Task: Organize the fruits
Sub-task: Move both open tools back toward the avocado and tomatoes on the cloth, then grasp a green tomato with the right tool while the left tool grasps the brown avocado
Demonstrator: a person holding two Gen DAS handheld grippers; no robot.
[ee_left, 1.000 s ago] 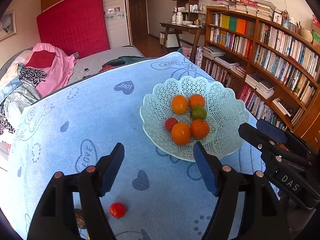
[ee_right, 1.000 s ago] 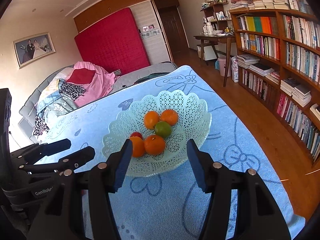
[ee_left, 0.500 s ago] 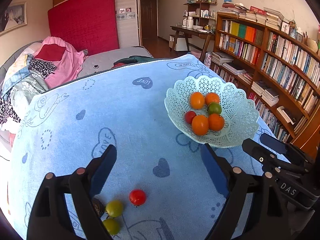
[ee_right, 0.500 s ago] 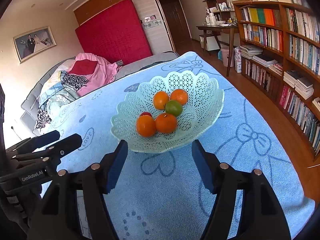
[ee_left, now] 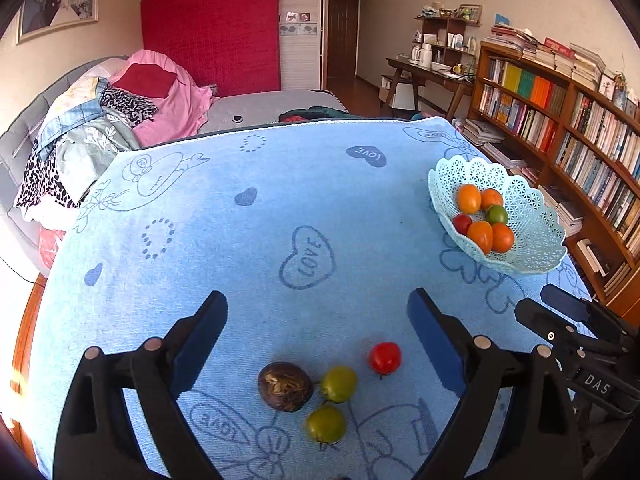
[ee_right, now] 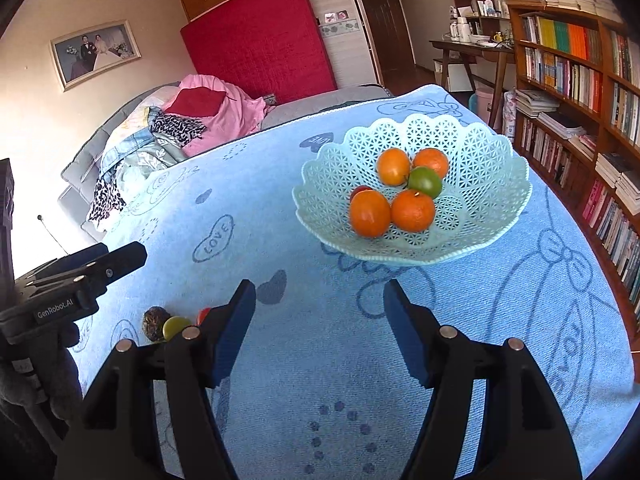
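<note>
Currently the left gripper [ee_left: 316,336] is hanging over four loose fruits on the blue cloth [ee_left: 240,240], its jaws having just been opening and now standing released and wide with nothing pressed between them. Lying near, in a tight cluster, are a dark wrinkled fruit [ee_left: 285,386], two green tomatoes [ee_left: 338,384] [ee_left: 325,424] and, slightly apart to the right, a red tomato [ee_left: 384,357]. The right gripper [ee_right: 319,322] is also standing released and empty, aiming at bare cloth short of the lace basket [ee_right: 480,152], which is already holding oranges and a green fruit at the far right.

Crowding looks like the main risk: the dark fruit and nearer green tomato are touching or nearly so (hard to say under the fisheye), so a finger coming down between them could nudge one and send it rolling toward the cloth's edge. Clamping hard could also split a tomato.

Only the left wrist view is showing all four loose fruits; the right wrist view is hiding most of them behind its own finger, yet it is giving the clearer look into the basket.
</note>
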